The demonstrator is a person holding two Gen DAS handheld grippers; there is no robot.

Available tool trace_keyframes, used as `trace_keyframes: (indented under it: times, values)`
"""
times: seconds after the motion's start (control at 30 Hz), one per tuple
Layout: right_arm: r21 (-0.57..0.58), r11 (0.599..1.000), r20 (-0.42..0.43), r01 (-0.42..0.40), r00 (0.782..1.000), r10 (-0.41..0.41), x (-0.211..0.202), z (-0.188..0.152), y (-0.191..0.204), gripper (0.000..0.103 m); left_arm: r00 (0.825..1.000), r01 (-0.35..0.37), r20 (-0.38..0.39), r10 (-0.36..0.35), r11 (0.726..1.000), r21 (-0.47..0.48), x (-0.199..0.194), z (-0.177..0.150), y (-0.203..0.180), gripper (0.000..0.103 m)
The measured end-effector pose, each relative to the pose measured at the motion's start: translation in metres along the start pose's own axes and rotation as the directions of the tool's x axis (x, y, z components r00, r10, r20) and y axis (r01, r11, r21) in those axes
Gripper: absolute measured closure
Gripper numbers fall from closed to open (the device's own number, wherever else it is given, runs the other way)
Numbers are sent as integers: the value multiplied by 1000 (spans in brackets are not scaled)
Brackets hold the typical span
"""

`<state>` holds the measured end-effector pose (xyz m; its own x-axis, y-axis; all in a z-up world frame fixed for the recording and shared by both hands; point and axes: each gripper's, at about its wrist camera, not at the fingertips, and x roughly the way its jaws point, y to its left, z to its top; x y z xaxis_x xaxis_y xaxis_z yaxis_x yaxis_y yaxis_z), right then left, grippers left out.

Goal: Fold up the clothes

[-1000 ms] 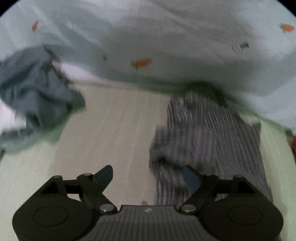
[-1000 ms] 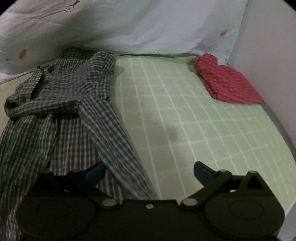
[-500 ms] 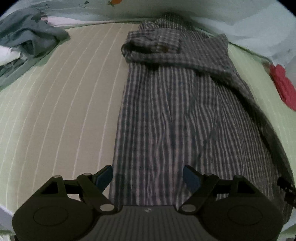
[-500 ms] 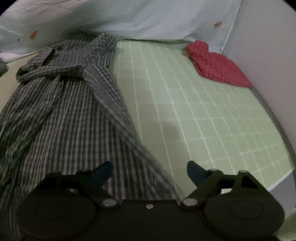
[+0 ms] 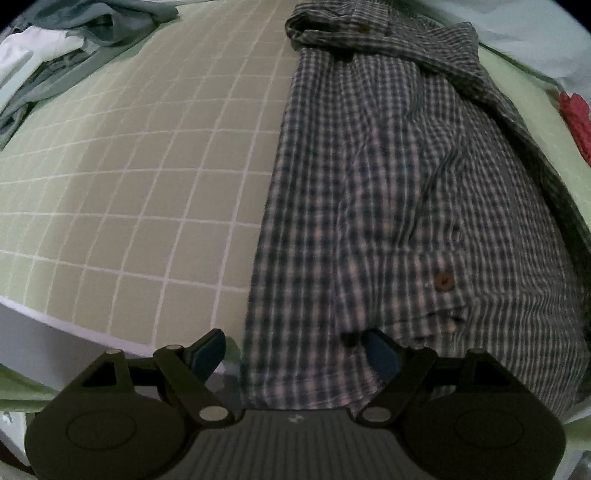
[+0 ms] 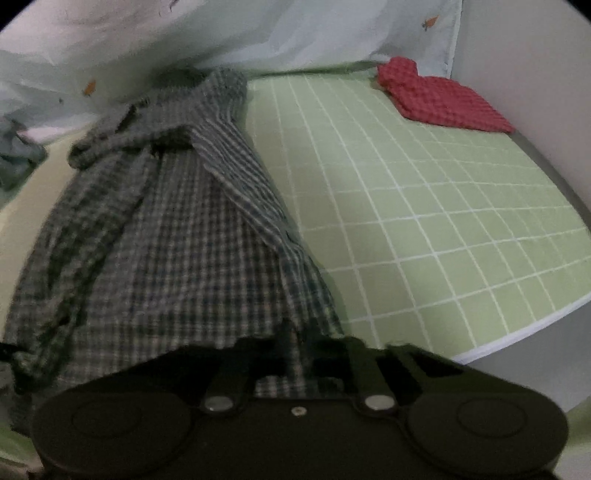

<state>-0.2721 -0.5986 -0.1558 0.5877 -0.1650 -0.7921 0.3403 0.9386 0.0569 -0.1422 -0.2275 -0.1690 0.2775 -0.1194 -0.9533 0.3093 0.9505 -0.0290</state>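
A dark checked button shirt point(image 5: 399, 177) lies lengthwise on the green gridded bed sheet point(image 5: 147, 155), collar at the far end, hem at the near edge. My left gripper point(image 5: 295, 350) is open, its blue fingertips point(image 5: 207, 350) straddling the hem's left corner. In the right wrist view the same shirt point(image 6: 177, 240) has its right hem corner pinched; my right gripper point(image 6: 295, 354) is shut on that hem, the fabric bunched between the fingers.
A folded red checked garment point(image 6: 443, 99) lies at the far right corner by the wall. A heap of grey-blue and white clothes point(image 5: 62, 40) sits at the far left. A pale blue printed blanket point(image 6: 258, 33) is bunched along the back. The mattress edge point(image 6: 517, 332) is near.
Both grippers have dropped to the shirt's hem at the near bed edge. The right gripper has closed on the right hem corner. The left gripper stays open.
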Motion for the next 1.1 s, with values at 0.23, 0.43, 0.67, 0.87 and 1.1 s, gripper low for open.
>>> trace_keyframes:
  times: [0.23,0.43,0.67,0.87,1.1]
  values:
    - [52,995,77,-89,993,84,-22,-8,20,103,999,21,29,-23,996,85,-17,0,12,20]
    - [67,986,130,-154,981,144,-41,-10,60,103,995,43,85,-56,987,152,-45,6,36,20]
    - [74,961,155,-268,955,255,-45,-10,116,103,990,29,130,-52,985,167,-59,7,75,20]
    - [169,941,95,-294,955,281,-15,-30,139,103,991,27,122,-46,987,158,-56,-2,112,20]
    - [322,911,-1,-257,962,272,22,-47,142,102,993,-2,114,-8,996,89,-55,-7,150,20]
